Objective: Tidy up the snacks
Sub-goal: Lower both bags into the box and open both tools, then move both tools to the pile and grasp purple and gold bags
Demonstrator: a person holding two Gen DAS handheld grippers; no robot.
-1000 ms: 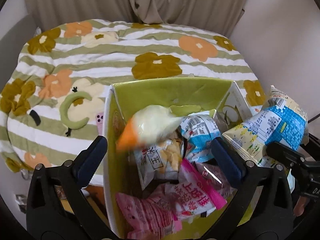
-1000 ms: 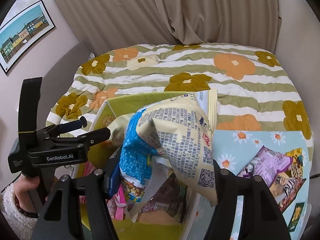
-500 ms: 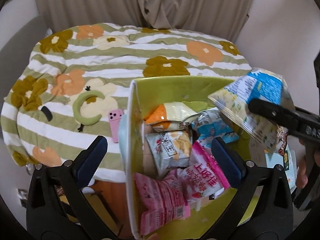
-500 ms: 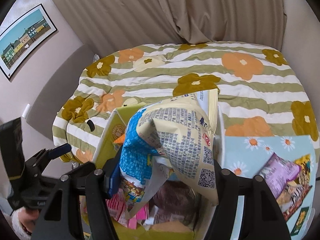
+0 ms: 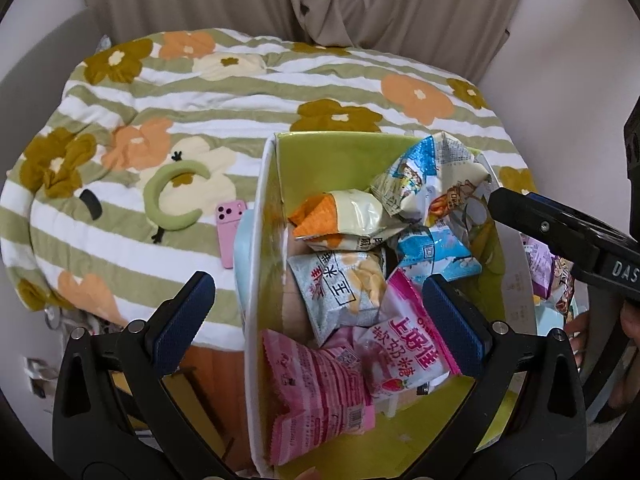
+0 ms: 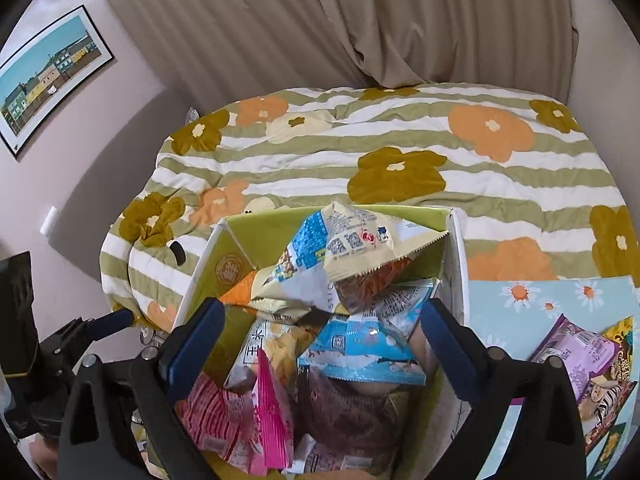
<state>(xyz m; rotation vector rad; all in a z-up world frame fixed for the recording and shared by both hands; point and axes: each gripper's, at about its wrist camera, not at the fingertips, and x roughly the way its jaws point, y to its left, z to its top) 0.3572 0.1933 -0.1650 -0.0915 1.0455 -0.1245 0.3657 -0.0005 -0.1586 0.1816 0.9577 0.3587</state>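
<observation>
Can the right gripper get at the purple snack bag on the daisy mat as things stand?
Probably yes. The right gripper is open and empty, over the green box. The purple snack bag lies exposed on the daisy mat to its right, outside the box wall, with nothing covering it.

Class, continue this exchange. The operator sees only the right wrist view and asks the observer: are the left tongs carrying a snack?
Observer: No. The left tongs are open, gripping nothing, by the green cardboard box.
Operator: Anything on the bedding left of the box?
Observer: A pink smartphone lies on the floral striped quilt, beside the box.
Operator: Anything else near it?
Observer: A green crescent-shaped cushion lies just beyond the phone.
</observation>
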